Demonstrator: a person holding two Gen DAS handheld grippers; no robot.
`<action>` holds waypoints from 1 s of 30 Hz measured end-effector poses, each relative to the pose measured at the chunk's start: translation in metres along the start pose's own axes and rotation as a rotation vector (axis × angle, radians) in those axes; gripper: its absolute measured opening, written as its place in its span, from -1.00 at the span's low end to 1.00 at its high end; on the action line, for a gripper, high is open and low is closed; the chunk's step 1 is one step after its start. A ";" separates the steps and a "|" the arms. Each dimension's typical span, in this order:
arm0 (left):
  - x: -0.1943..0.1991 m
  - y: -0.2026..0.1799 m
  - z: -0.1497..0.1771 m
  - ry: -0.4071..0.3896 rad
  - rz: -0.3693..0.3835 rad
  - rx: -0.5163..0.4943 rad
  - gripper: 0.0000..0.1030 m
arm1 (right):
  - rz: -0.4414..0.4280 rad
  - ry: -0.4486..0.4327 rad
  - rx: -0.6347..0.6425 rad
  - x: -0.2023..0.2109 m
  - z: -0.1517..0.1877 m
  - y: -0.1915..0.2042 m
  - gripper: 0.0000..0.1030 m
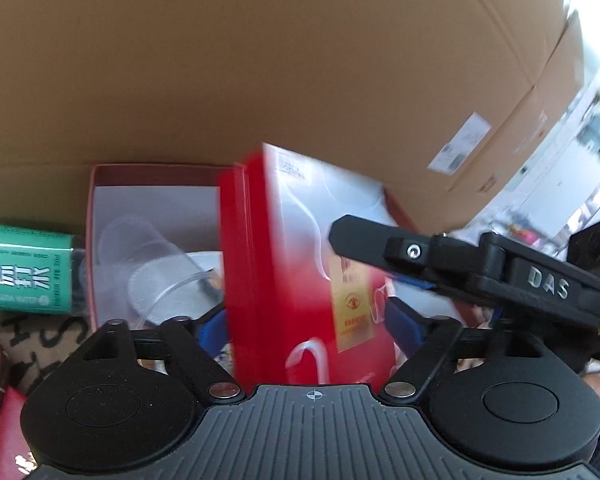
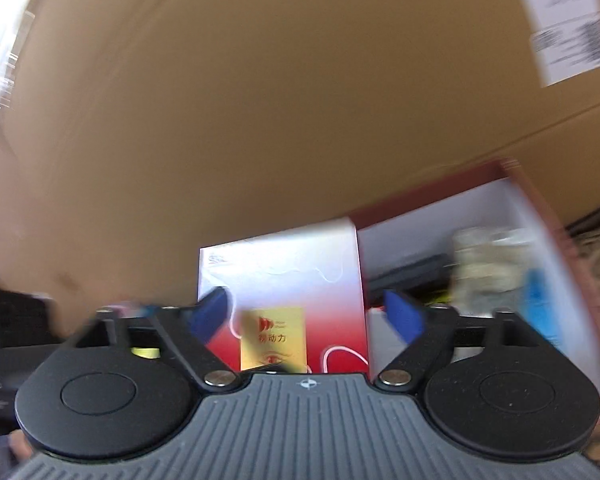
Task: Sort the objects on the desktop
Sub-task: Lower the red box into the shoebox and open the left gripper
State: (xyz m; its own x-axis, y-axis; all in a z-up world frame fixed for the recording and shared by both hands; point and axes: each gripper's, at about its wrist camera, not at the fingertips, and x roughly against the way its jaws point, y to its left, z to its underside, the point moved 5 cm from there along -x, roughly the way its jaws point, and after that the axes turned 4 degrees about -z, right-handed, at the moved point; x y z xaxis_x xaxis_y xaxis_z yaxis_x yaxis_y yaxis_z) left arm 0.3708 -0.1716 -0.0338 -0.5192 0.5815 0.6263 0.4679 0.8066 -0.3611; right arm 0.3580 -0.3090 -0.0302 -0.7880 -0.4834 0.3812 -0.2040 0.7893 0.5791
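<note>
A large brown cardboard carton (image 1: 300, 80) fills the background of both wrist views and closes off the space behind the work area. Directly in front of the carton sits an open red tray box (image 1: 100, 208) with a white lining; a clear plastic cup (image 1: 160, 256) lies on its side inside it.

The task's item, a red-and-white product box (image 1: 300, 264) with a gold label, stands upright at the right side of the red tray box, tilted slightly. Both views are motion-blurred, so the print on the label is only partly legible.

The left gripper (image 1: 312, 316) has its blue pads on either side of the product box at medium spread; whether the pads press on the box cannot be determined. The right gripper (image 2: 312, 312) also straddles the product box, with one blue pad (image 2: 210, 312) against its left edge and the other beside its right edge; firm contact cannot be confirmed. In the left wrist view, a black finger of the right gripper crosses the front face of the product box.

Left of the red tray box lies a green-labelled soda water bottle (image 1: 20, 268). A patterned cloth (image 1: 32, 344) covers the surface below the bottle.
</note>
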 end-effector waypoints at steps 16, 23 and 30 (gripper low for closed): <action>0.028 -0.013 0.017 -0.065 -0.081 -0.099 0.70 | 0.120 0.036 0.041 -0.008 0.022 -0.019 0.25; 0.048 -0.013 0.031 -0.111 -0.105 -0.074 0.88 | 0.123 0.025 0.062 -0.002 0.035 -0.010 0.32; 0.085 -0.013 0.048 -0.179 -0.130 -0.063 1.00 | 0.064 -0.071 0.074 0.039 0.046 0.020 0.69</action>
State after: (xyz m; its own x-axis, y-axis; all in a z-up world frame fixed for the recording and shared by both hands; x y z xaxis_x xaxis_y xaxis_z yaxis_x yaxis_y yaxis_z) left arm 0.2864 -0.1280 -0.0086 -0.6937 0.4875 0.5302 0.4302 0.8708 -0.2380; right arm 0.2963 -0.2940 -0.0370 -0.8396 -0.4046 0.3623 -0.1918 0.8450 0.4992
